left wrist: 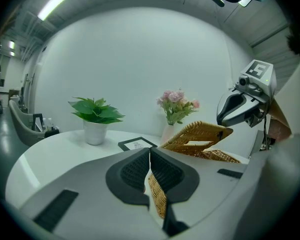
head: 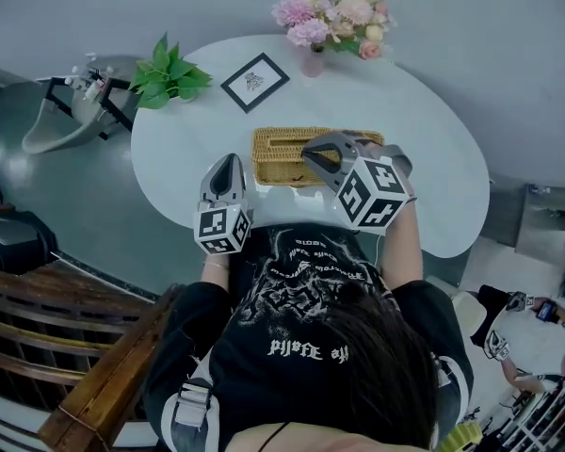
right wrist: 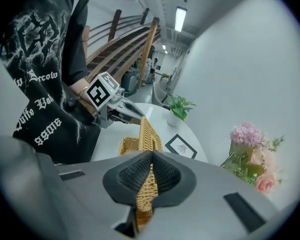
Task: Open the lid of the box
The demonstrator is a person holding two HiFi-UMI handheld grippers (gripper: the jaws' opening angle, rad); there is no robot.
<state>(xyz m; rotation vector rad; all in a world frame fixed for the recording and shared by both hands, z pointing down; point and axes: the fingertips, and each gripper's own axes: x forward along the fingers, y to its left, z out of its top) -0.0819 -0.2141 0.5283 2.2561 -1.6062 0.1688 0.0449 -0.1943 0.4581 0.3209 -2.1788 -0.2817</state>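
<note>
The lift is under way. The wicker box point(head: 275, 169) sits toward the 6 o'clock edge of the white oval surface point(head: 433, 158), right in front of the person. Its lid point(left wrist: 197, 134) is already off the rim on one side and tilted up, showing the slot cut through it.

The right gripper point(right wrist: 151, 176) has its jaws clenched on the raised edge of the lid, with wicker showing between the pads. It comes in from the box's 3 o'clock end. The left gripper point(left wrist: 150, 171) is at the 9 o'clock end, and its jaws are pinched on the wicker wall of the box, which steadies the base.

Which edge the lid pivots on cannot be read from these views.

The next move, as I judge it, is for the right gripper to carry the held edge higher along an arc, following the lid's own swing, not pulling straight up. Meanwhile the left gripper presses the base down so the light box does not tip or slide.

A vase of pink flowers point(head: 331, 15) at 12 o'clock, a framed card point(head: 254, 81) at 11 and a potted plant point(head: 167, 72) at 10 all stand well apart from the box.
</note>
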